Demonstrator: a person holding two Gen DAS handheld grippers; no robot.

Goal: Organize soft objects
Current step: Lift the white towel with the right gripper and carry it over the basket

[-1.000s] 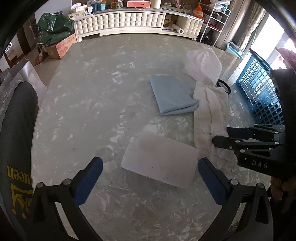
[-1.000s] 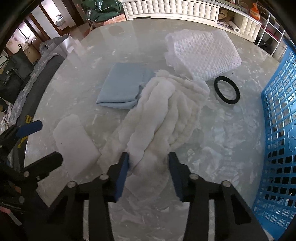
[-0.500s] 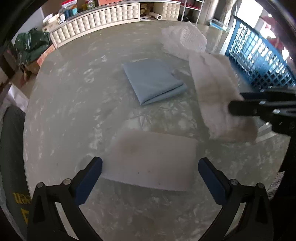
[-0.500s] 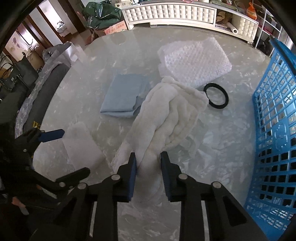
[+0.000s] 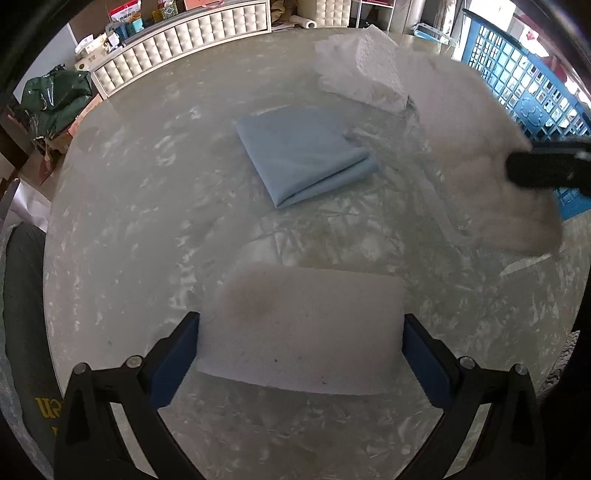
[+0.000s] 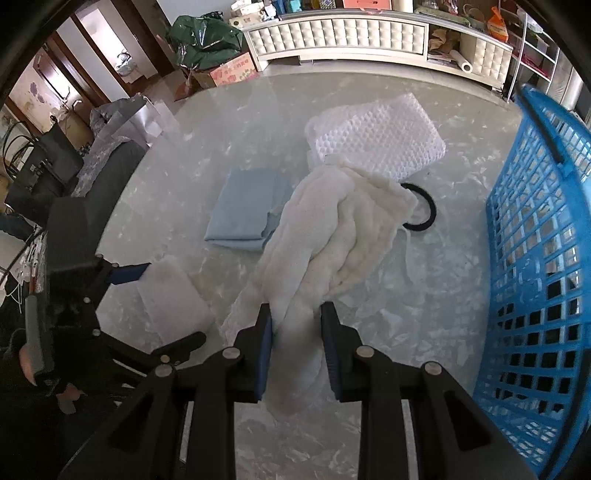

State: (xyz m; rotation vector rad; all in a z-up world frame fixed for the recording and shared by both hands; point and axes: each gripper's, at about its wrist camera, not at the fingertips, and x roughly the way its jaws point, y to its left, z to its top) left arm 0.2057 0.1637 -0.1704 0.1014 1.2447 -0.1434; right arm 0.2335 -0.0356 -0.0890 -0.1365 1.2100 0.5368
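Note:
My right gripper [image 6: 295,343] is shut on one end of a fluffy white towel [image 6: 332,236], which hangs lifted off the marble table [image 6: 443,314]. The same towel [image 5: 476,147] appears blurred at the right of the left wrist view, beside the right gripper's dark finger. My left gripper [image 5: 299,354] is open, its blue pads either side of a flat white foam sheet [image 5: 306,328] lying on the table; the pads do not press it. A folded light-blue cloth [image 5: 306,155] and a white bubble-textured pad [image 6: 376,136] lie farther back.
A blue plastic lattice basket [image 6: 535,240] stands at the table's right edge. A black ring [image 6: 421,214] lies by the towel's far end. Beyond the table are a white tufted cabinet [image 6: 332,33], a green bag on a cardboard box [image 6: 207,37] and a dark chair [image 5: 22,295].
The right gripper closed on the towel and lifted it toward the basket. The left gripper came down over the white foam sheet, so its open pads now straddle it.

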